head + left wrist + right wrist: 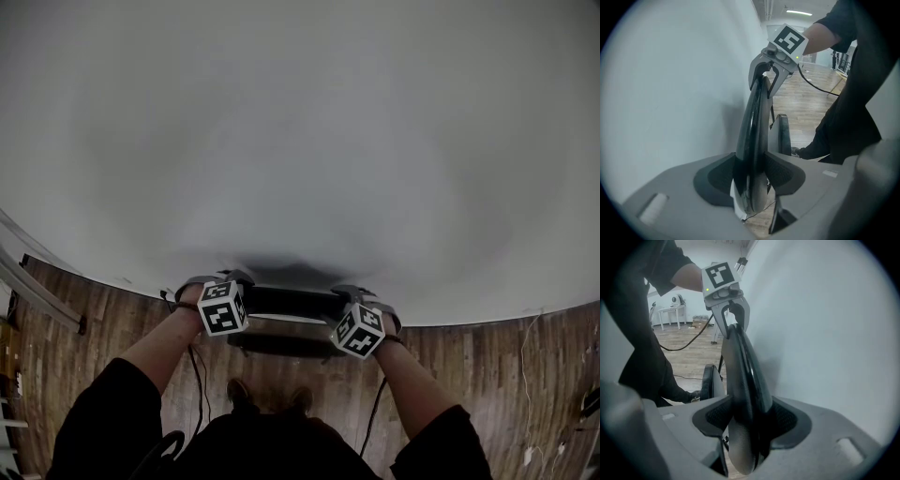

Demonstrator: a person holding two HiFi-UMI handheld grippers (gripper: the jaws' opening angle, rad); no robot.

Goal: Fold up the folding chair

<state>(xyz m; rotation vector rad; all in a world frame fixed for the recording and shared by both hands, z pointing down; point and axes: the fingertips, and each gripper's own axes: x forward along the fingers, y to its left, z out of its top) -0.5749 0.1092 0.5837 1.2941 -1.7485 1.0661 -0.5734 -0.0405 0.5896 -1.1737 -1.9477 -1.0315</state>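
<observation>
Count: two claws, one black folding chair, two cables.
Left gripper: pinching the backrest rim.
Right gripper: straddles the same rim, with a dark gap at one pad.
Around: white wall just beyond both claws, wooden floor below them.
Chair: under the claws, against the wall.
Long axis: rim runs claw to claw, along the wall.

folding chair glossy black; wall pale grey; floor brown wood planks; marker cubes black-and-white squares.

One folding chair, two grippers, two shoes
</observation>
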